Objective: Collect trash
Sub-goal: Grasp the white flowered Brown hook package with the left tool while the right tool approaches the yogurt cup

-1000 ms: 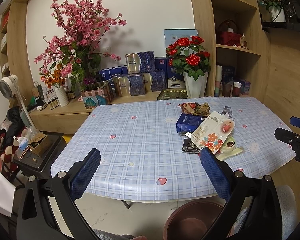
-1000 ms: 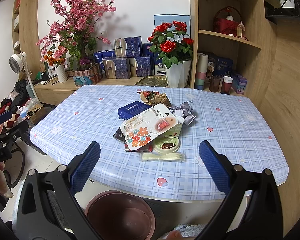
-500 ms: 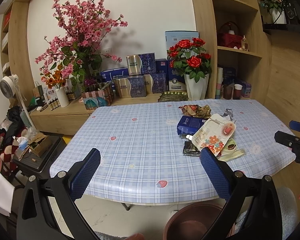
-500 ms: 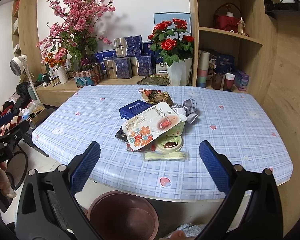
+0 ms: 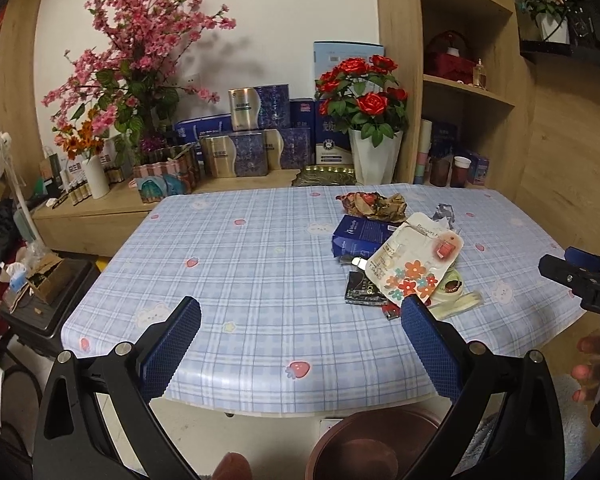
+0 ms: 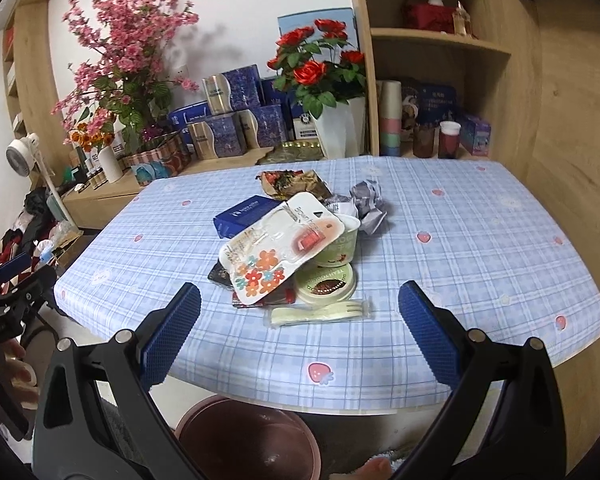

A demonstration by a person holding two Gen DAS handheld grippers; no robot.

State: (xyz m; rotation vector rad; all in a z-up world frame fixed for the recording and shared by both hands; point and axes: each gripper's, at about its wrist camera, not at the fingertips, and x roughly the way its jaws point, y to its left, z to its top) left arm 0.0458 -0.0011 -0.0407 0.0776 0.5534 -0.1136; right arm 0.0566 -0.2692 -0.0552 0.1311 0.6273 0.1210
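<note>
A heap of trash lies on the blue checked table [image 6: 460, 240]: a white flowered blister pack [image 6: 280, 248], a blue box [image 6: 244, 216], a green paper cup [image 6: 340, 244], a round lid [image 6: 326, 282], a wrapped plastic fork [image 6: 320, 312], crumpled foil [image 6: 368, 206] and a brown wrapper [image 6: 288, 184]. The heap also shows in the left wrist view [image 5: 408, 264]. A brown bin [image 6: 248, 440] stands on the floor under the table's near edge. My right gripper [image 6: 298, 320] is open and empty, just short of the fork. My left gripper [image 5: 300, 336] is open and empty over the table's near edge.
A white vase of red roses [image 6: 336, 128], blue gift boxes [image 6: 236, 116] and pink blossoms [image 6: 128, 60] stand behind the table. Wooden shelves [image 6: 440, 40] rise at the back right. A fan [image 6: 22, 152] and clutter sit at the left.
Both grippers have moved forward toward the table, so the trash heap looks larger and nearer. Both stay open and empty.
</note>
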